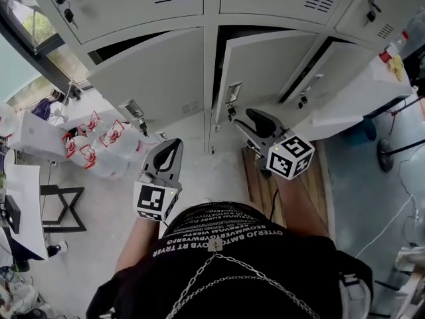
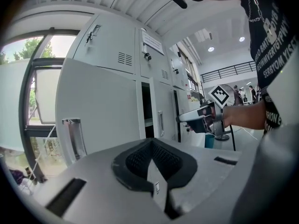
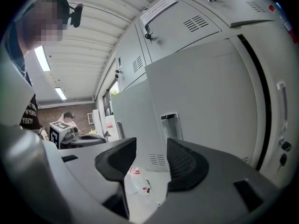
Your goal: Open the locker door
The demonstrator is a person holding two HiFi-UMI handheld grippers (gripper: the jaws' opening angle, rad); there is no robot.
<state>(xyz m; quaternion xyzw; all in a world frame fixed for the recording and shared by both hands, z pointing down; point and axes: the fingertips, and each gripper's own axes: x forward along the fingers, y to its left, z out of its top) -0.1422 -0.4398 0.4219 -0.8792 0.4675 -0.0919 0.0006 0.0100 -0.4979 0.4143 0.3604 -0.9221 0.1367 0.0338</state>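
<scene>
A bank of grey lockers (image 1: 212,5) fills the top of the head view, and three lower doors stand swung open. The left open door (image 1: 156,78) carries a metal handle (image 1: 135,108); the middle open door (image 1: 265,68) has its handle (image 1: 234,93) near its edge. My left gripper (image 1: 171,145) is shut with nothing in it, apart from and short of the left door (image 2: 103,106). My right gripper (image 1: 254,117) is open and empty, close to the middle door (image 3: 205,101) without touching it. That door's handle (image 3: 170,125) shows just beyond the jaws.
Wrapped packs of water bottles (image 1: 99,148) lie on the floor at the left beside a black stand (image 1: 63,208). Wooden planks (image 1: 265,185) lie under my right arm. A third open door (image 1: 345,78) and a round stand base (image 1: 385,155) are at the right.
</scene>
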